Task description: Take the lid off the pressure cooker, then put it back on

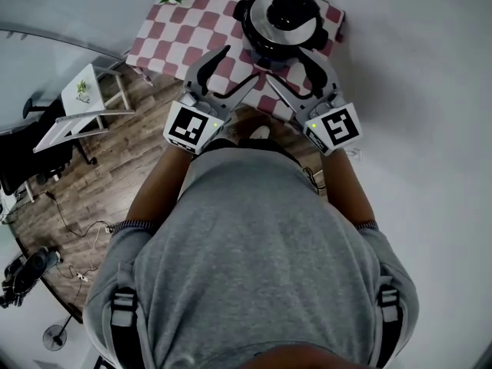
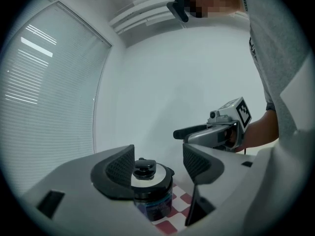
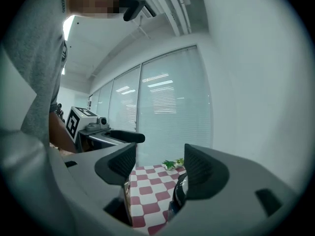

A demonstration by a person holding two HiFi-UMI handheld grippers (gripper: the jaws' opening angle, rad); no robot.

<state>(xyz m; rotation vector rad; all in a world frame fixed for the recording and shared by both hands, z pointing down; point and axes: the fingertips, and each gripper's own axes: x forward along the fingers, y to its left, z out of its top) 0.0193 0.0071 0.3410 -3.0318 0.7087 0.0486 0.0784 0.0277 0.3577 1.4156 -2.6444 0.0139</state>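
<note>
The square table under a red-and-white checked cloth [image 1: 184, 41] is showing bare checks left of the round black pressure cooker [image 1: 280, 21]. The cooker is sitting near the table's right edge with its silver-and-black lid [image 2: 145, 173] on. The left gripper [image 1: 240, 66] and right gripper [image 1: 298, 71] are both gaping wide and empty, near the cooker without touching it. In the right gripper view, one jaw is hiding most of the cooker.
</note>
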